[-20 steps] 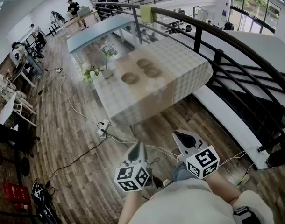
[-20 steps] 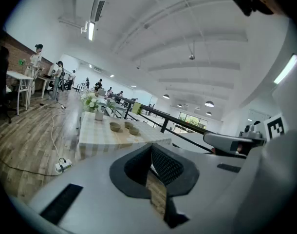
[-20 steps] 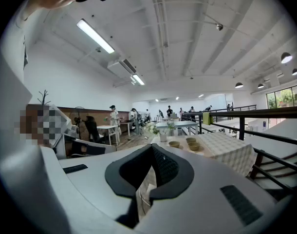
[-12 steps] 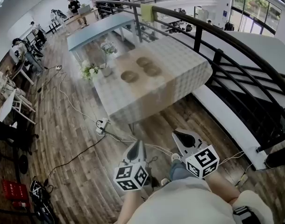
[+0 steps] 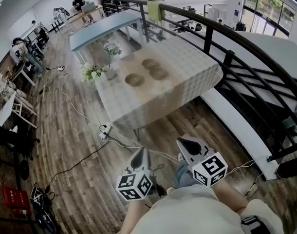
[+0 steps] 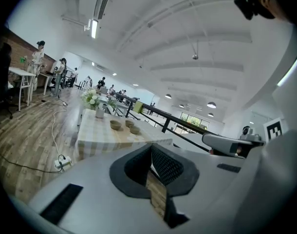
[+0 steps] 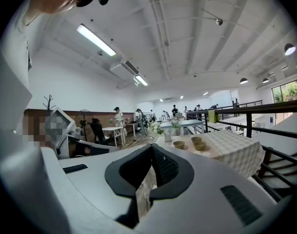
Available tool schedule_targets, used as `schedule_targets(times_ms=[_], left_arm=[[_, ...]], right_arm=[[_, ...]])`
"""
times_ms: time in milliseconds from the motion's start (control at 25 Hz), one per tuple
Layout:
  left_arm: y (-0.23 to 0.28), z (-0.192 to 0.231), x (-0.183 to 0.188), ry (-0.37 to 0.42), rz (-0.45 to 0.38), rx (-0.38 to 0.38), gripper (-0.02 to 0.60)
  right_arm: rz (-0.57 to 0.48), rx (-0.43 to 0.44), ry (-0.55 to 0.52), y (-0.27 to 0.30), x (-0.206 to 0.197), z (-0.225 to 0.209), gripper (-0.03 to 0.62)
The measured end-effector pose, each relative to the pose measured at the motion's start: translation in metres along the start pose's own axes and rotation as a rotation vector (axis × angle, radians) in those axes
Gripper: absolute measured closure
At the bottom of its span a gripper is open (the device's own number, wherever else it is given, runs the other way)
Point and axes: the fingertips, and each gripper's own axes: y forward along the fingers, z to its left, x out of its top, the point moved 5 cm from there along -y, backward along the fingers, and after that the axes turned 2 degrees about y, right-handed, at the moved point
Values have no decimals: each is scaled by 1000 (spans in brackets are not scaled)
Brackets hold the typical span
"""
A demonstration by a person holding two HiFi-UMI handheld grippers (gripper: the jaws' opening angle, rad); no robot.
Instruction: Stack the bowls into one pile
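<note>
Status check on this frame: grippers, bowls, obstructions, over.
Left gripper, right gripper shut, empty. Three bowls apart on table, unstacked, far ahead. Power strip on floor between; flower vase beside bowls.

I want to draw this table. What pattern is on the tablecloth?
Pale beige-and-white checks cover the tablecloth; the head view shows it best.

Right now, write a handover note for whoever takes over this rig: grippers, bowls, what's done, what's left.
Left gripper: shut, empty.
Right gripper: shut, empty.
Bowls: all separate on the checked table, which looks out of reach from here: left bowl, far bowl, right bowl.
Done: nothing stacked.
Left: walk up and nest all three into one pile.
</note>
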Motion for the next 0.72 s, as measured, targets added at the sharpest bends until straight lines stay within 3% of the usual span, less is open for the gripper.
schedule_targets(times_ms=[720], left_arm=[[131, 8, 56, 17, -2, 29, 577]], right_arm=[[4, 25, 3, 91, 41, -121, 592]])
